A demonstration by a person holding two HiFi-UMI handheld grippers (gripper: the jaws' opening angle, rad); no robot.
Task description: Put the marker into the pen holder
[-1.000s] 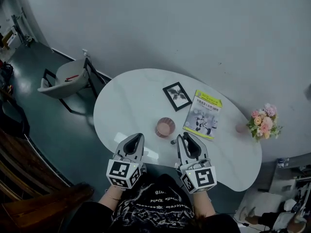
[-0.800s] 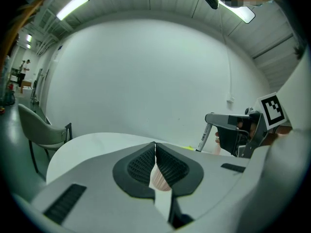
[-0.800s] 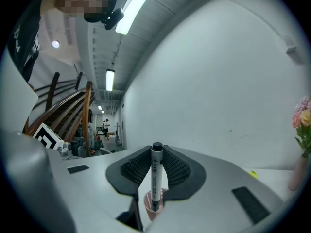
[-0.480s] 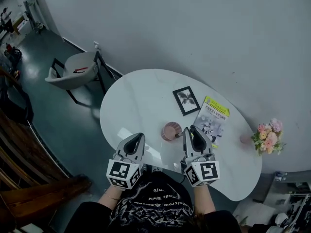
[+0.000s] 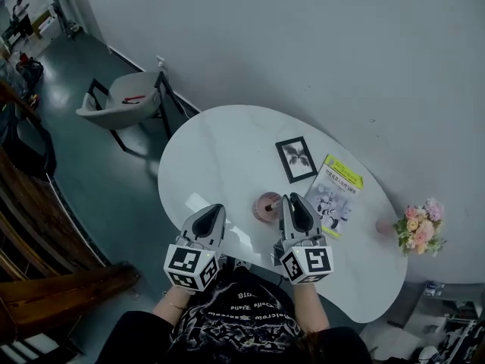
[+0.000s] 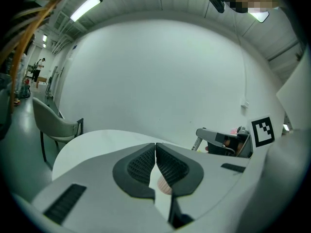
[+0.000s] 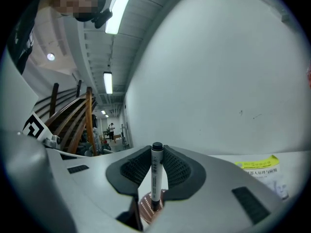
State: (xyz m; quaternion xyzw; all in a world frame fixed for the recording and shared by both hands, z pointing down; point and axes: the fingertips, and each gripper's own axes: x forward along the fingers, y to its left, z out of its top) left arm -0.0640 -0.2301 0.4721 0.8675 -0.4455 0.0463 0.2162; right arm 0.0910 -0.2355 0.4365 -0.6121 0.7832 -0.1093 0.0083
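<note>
The left gripper point(image 5: 214, 210) pointed forward with its jaws pressed together and nothing between them. The right gripper point(image 5: 292, 200), just beside it, clamped the marker point(image 7: 156, 174) upright between its jaws.

The table point(image 5: 212, 150) is a white, glossy slab with a rounded, bean-like outline, standing close to the pale wall. Near its front edge sits a round pink pen holder point(image 5: 263, 205). Further back, towards the wall, a small black-framed picture point(image 5: 296, 158) lies flat and turned at a slant. Just beside it, to the right, lies a booklet point(image 5: 336, 192) with a yellow-green top band. Well apart, at the right end, are a small pink object point(image 5: 381, 226) and a bunch of pink flowers point(image 5: 419, 226).
</note>
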